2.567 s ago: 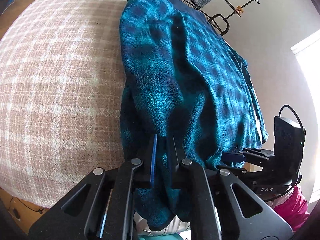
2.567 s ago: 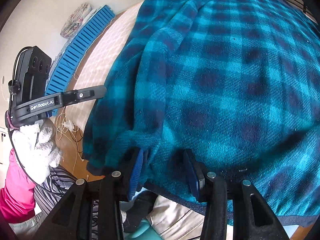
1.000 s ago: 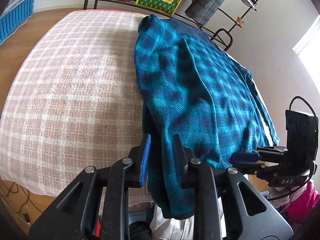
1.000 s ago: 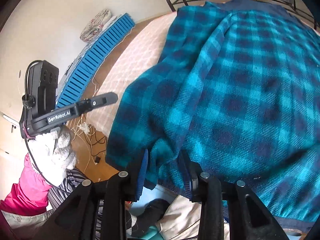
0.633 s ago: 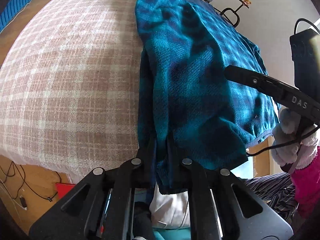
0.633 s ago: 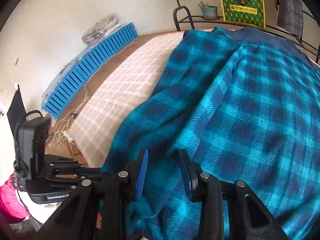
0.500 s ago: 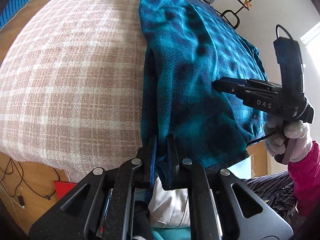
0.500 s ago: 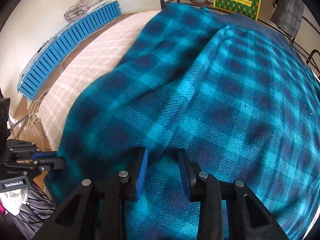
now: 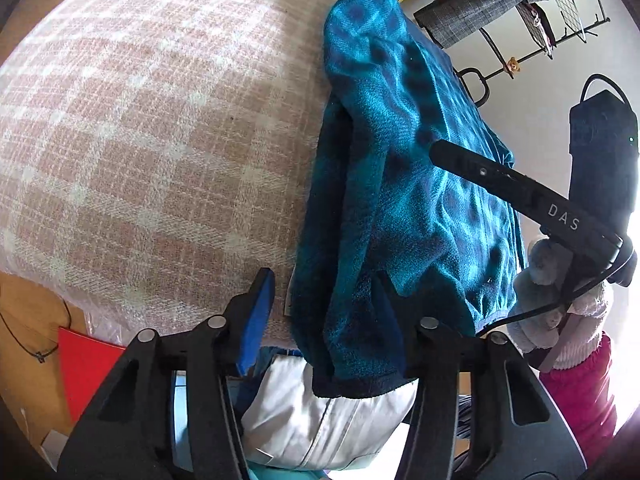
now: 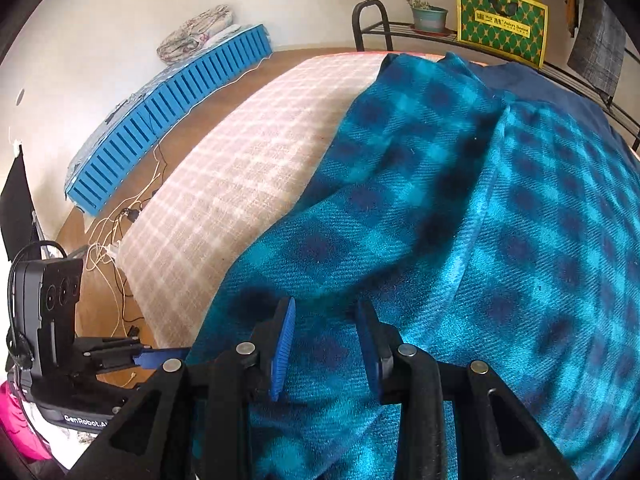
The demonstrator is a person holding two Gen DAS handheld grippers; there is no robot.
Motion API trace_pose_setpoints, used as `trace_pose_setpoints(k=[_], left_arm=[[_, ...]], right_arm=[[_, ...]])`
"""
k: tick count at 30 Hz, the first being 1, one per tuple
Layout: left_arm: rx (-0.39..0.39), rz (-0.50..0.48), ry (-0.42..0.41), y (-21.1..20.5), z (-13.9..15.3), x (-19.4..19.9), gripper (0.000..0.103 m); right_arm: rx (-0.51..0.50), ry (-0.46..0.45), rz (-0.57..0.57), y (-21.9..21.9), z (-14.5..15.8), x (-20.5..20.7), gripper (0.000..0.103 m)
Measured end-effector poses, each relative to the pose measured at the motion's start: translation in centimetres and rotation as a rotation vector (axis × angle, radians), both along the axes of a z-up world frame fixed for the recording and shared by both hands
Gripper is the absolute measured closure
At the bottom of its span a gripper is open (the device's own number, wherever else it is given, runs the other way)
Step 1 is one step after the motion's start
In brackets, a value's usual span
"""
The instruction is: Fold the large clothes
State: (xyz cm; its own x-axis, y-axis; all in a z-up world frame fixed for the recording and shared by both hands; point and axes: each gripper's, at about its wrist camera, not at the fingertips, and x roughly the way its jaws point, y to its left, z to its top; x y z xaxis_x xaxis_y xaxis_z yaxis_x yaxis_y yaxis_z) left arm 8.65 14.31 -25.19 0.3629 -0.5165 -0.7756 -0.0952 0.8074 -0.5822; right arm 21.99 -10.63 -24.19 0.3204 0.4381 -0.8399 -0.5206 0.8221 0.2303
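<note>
A teal plaid garment [image 9: 400,160] lies along the right side of a table under a pink checked cover [image 9: 160,140], its hem hanging over the near edge. My left gripper [image 9: 324,312] is at that hem with its jaws opening. The cloth hangs between them, and the blue pad [image 9: 256,312] stands clear of it. My right gripper [image 10: 326,344] is low on the garment [image 10: 480,240], its jaws opening slightly while the pads press a thick fold. One of its fingers [image 9: 500,184] reaches across the cloth in the left wrist view. The left gripper [image 10: 160,358] shows at the table's near corner.
A blue slatted panel [image 10: 168,120] leans on the far wall, with loose cables [image 10: 120,232] on the wooden floor. A metal rack behind the table holds a plant pot [image 10: 430,18] and a green box [image 10: 500,24]. A red sheet [image 9: 88,368] lies below the table edge. A person's legs [image 9: 320,420] are close in front.
My left jaws, shut on the garment's hem half a second ago, have come apart. My right gripper has travelled leftward across the garment, taking cloth with it.
</note>
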Motion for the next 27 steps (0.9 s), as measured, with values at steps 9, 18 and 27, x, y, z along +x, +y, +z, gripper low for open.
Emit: trace_pose_setpoints(k=[9,18,27], left_arm=[[-0.026,-0.058,-0.127,-2.3,2.7,-0.5,0.098],[0.001,-0.138,-0.207,-5.6,4.9,-0.2,0.099],[0.004,-0.157,-0.212,-6.6,4.7,-0.2,0.099]], right_arm=[[0.004,0.140,0.000,0.8,-1.4,1.6,0.059],[-0.023,0.111,-0.001,3.4,3.7,5.2,0.030],[-0.199,0.098,-0.003,8.0,1.2,9.7,0.030]])
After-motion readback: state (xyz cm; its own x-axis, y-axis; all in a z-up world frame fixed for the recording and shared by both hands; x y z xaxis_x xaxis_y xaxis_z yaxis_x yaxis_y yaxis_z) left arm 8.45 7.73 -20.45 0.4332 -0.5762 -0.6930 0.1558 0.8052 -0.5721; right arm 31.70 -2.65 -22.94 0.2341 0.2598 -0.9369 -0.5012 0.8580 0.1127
